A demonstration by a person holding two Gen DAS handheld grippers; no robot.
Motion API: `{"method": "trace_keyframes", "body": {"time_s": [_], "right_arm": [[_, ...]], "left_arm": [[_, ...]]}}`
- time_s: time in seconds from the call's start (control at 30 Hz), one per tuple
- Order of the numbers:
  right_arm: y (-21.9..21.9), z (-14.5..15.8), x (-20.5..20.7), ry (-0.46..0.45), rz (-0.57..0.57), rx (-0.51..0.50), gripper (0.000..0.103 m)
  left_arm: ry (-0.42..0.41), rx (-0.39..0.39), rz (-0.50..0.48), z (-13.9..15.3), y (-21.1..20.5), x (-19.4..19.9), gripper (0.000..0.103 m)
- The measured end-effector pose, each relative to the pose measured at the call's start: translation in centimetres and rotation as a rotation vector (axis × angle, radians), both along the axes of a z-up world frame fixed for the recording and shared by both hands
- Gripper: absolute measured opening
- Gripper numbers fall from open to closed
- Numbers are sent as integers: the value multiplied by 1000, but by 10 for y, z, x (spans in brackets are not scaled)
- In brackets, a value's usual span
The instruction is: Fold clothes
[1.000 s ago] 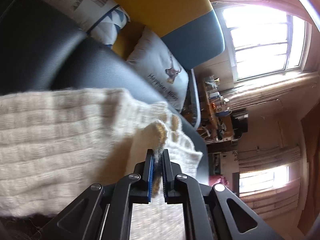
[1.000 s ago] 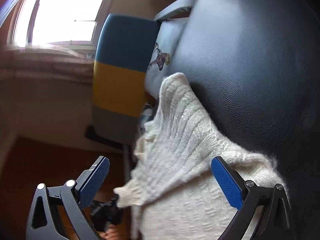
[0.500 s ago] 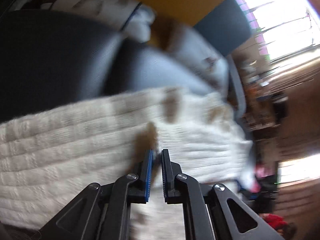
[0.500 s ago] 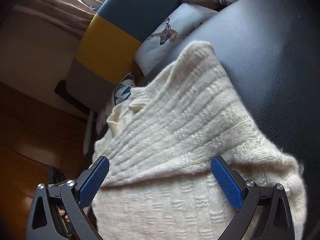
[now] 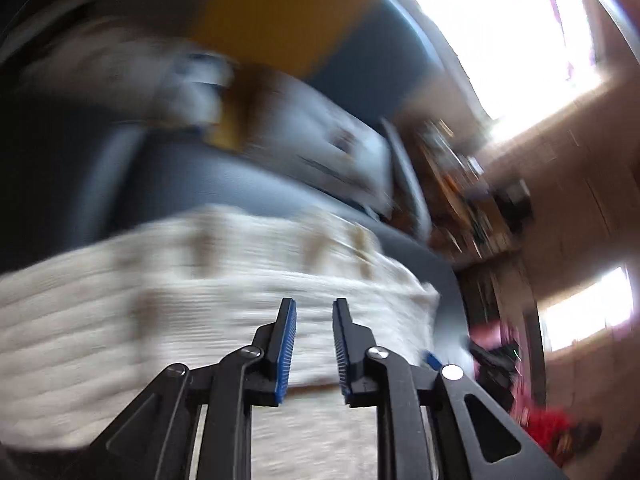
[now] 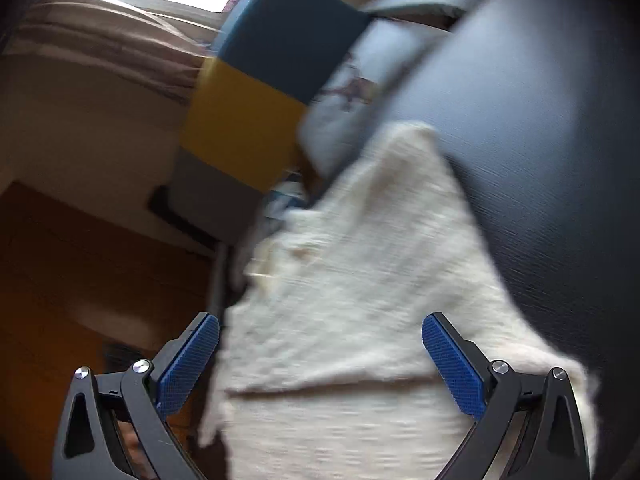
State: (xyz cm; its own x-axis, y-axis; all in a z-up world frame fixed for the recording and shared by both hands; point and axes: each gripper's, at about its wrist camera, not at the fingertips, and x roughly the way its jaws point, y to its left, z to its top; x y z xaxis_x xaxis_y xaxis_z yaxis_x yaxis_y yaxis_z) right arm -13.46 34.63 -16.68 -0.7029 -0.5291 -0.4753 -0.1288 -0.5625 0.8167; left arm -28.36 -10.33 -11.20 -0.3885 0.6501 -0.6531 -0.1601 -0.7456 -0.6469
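The black seat (image 6: 560, 160) is filling most of both views, and the cream sweater (image 6: 360, 300) is lying on it, already folded at least one time: a folded edge is crossing the right wrist view near the bottom. Behind the seat, a yellow and blue chair (image 6: 256, 92) and a grey cushion (image 5: 320, 148) are standing, both blurred.

The right gripper (image 6: 320, 364) is hanging wide open over the sweater, one finger at each side of the near part, touching nothing as far as I can judge. The left gripper (image 5: 314, 344) is showing a narrow gap between its blue pads (image 5: 285, 352); nothing is sitting in this gap, so it is partly open and empty.

In the right view the long axis of the sweater is running away from the gripper, toward the chair. I think the right gripper is the better placed for the next fold, because the cloth is lying directly between its fingers
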Motion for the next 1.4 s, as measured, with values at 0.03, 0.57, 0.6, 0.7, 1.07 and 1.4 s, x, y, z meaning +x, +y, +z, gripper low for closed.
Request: {"method": "trace_keyframes", "body": {"time_s": [0.03, 0.57, 0.6, 0.7, 1.07, 1.4], "right_arm": [[0, -6, 2, -1, -1, 6, 103], [-22, -10, 20, 218, 133, 149, 103], [-22, -10, 21, 220, 134, 146, 103], [-19, -10, 23, 230, 135, 129, 103], [-15, -10, 26, 252, 134, 95, 103], [-25, -10, 24, 228, 141, 171, 103]], "left_arm": [[13, -18, -64, 4, 25, -5, 22], [25, -219, -753, -10, 317, -94, 34], [3, -219, -771, -16, 323, -103, 36], [-41, -206, -809, -30, 337, -120, 38], [-110, -104, -972, -61, 366, -118, 30], [229, -482, -853, -61, 378, -93, 9]]}}
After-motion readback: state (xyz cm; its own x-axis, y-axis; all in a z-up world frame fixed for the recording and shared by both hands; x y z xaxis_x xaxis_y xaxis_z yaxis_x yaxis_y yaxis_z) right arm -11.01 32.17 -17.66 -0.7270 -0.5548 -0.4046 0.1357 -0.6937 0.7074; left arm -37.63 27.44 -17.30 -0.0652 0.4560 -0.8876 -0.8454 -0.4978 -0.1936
